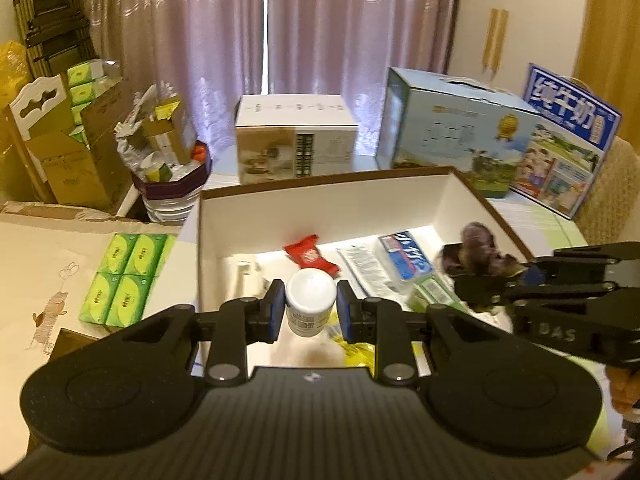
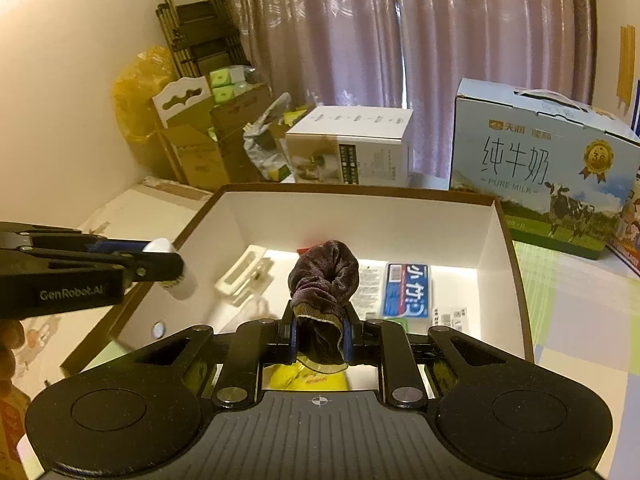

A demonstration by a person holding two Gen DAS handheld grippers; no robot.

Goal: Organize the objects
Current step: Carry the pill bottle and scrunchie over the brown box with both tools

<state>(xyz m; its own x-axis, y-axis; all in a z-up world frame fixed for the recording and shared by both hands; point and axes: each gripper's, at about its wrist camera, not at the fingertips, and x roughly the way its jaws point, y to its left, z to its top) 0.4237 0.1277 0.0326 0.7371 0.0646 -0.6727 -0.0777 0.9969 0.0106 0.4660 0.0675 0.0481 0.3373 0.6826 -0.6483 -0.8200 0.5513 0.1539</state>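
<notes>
The left claw (image 1: 311,310), low in the middle of its own view, has its blue pads closed on the sides of a small white jar (image 1: 310,304) with a white lid and a printed label; the jar stands upright between the pads, held above the open box (image 1: 320,208). From the right wrist view the same claw (image 2: 168,266) comes in from the left edge, the jar (image 2: 180,276) showing pale and blurred at its tip over the box's left wall.

The right claw (image 2: 319,340), lower centre of its view, is squeezed tight on the cuff of a dark purple plush sock (image 2: 324,284), whose bunched body rises above the pads. In the left wrist view that claw (image 1: 480,290) reaches in from the right edge with the sock (image 1: 478,254) blurred at its tip, over the box's right rim.

The box, brown outside and white inside, fills the middle of both views. On its floor lie a red packet (image 1: 310,256), a blue and white pack (image 2: 406,290), a white plastic holder (image 2: 244,276) at the left, printed paper sheets (image 1: 360,270) and a yellow bag (image 2: 312,378) nearest the cameras.

Outside it, green tissue packs (image 1: 122,278) lie at the left of the left view on a pale surface. Behind the box stand a white carton (image 2: 352,144) and a blue milk carton (image 2: 540,164), before pink curtains (image 1: 280,20).
</notes>
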